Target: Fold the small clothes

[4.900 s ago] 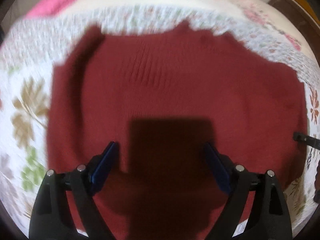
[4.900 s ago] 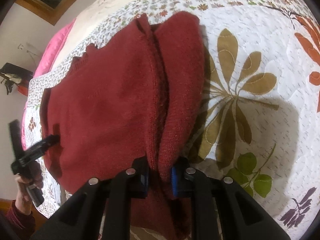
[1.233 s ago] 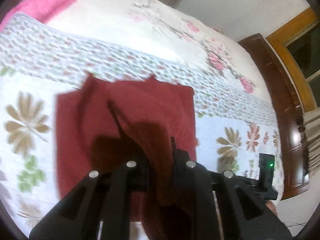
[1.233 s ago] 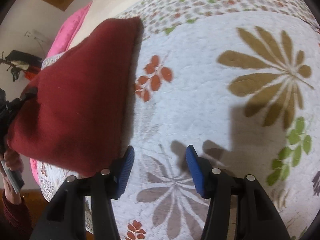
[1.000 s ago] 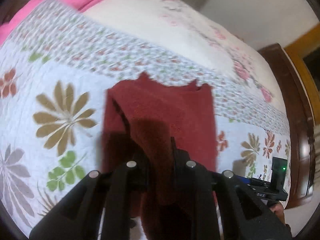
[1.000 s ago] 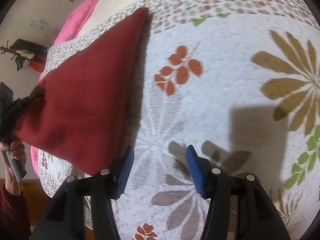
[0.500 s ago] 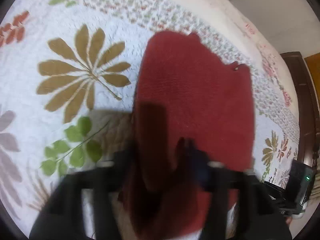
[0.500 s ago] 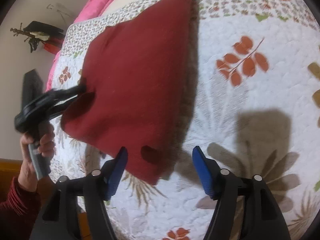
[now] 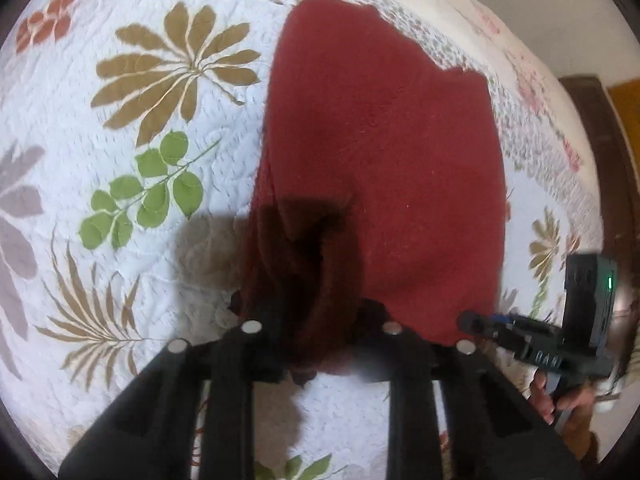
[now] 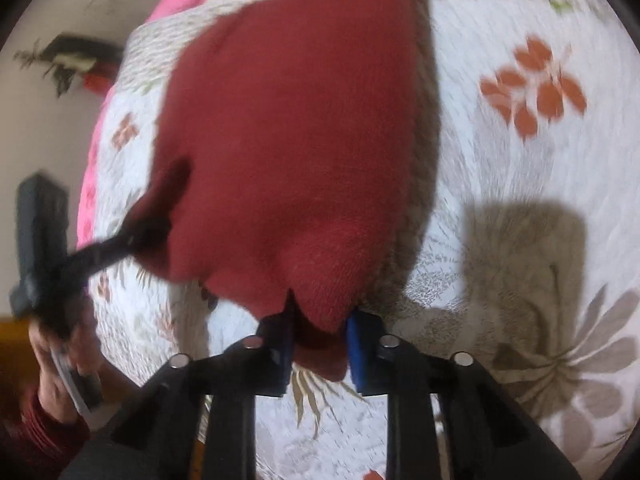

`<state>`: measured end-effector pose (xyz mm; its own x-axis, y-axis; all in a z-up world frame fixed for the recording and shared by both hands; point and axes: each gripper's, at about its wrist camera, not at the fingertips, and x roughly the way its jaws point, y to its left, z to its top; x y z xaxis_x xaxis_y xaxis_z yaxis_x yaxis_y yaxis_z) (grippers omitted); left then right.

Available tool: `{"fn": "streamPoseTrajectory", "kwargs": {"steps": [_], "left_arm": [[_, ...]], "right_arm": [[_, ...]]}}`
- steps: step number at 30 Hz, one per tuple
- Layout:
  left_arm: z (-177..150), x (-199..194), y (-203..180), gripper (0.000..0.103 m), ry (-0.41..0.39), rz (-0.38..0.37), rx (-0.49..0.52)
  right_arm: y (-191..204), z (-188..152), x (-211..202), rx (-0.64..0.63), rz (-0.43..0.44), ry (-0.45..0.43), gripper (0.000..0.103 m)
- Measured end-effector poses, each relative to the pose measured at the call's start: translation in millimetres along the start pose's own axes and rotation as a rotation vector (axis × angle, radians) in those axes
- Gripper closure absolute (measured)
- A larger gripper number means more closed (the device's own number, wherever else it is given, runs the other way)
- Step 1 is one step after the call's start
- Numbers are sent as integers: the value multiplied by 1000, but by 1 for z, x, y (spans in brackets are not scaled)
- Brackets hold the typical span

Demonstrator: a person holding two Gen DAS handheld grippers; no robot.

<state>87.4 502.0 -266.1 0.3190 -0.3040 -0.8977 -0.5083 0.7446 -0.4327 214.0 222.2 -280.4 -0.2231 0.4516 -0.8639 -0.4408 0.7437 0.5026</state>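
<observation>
A dark red knit garment (image 9: 380, 140) lies folded on the floral quilt, with its near edge lifted. My left gripper (image 9: 320, 320) is shut on a thick bunched corner of it. The fingertips are buried in the cloth. In the right wrist view the same garment (image 10: 300, 140) fills the centre. My right gripper (image 10: 320, 340) has its blue pads (image 10: 358, 344) shut on the other near corner. The left gripper (image 10: 148, 228) shows at the left of that view, pinching its corner. At the lower right of the left wrist view, the right gripper (image 9: 468, 322) reaches the garment's edge.
A white quilt (image 9: 120, 160) with leaf and flower prints covers the bed. A pink blanket (image 10: 96, 168) lies along its far side. Dark wooden furniture (image 9: 600, 140) stands beyond the bed. A person's hands (image 10: 60, 360) (image 9: 560, 396) hold the gripper handles.
My right gripper, open half a second ago, has shut on the garment's near corner. The left gripper kept its hold as the folded garment settled closer and more square in view.
</observation>
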Motion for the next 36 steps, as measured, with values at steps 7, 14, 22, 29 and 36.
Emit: {"fn": "streamPoseTrajectory", "kwargs": {"steps": [7, 14, 22, 29, 36], "left_arm": [[-9, 9, 14, 84, 41, -25, 4], [-7, 26, 19, 72, 85, -28, -16], [43, -14, 15, 29, -51, -7, -20], [115, 21, 15, 54, -65, -53, -95], [132, 5, -4, 92, -167, -32, 40]], "right_arm": [[-13, -6, -6, -20, -18, 32, 85], [-11, -4, 14, -81, -104, 80, 68], [-9, 38, -47, -117, -163, -81, 50], [-2, 70, -37, -108, -193, -123, 50], [-5, 70, -13, -92, -197, -102, 50]]}}
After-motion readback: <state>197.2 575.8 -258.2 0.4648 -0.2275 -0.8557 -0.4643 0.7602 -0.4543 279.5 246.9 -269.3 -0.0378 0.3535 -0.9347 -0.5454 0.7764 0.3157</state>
